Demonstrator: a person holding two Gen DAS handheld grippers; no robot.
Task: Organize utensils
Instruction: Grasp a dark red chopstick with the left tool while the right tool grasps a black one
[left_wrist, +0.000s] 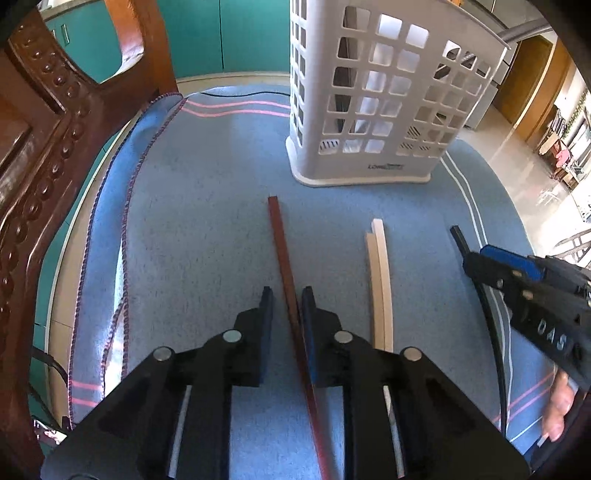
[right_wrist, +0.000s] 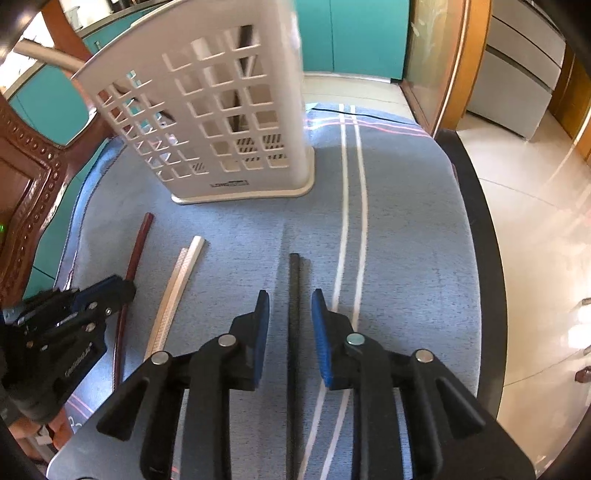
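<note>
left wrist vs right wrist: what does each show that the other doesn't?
Left wrist only: the folded blue cloth edge with dark stitching and a person's fingers under the right gripper.

Right wrist only: the glossy tiled floor and grey drawer cabinet.

Both: white perforated plastic basket, dark red chopsticks between the open left gripper's fingers, white chopsticks, black chopsticks between the open right gripper's fingers, carved wooden chair.
</note>
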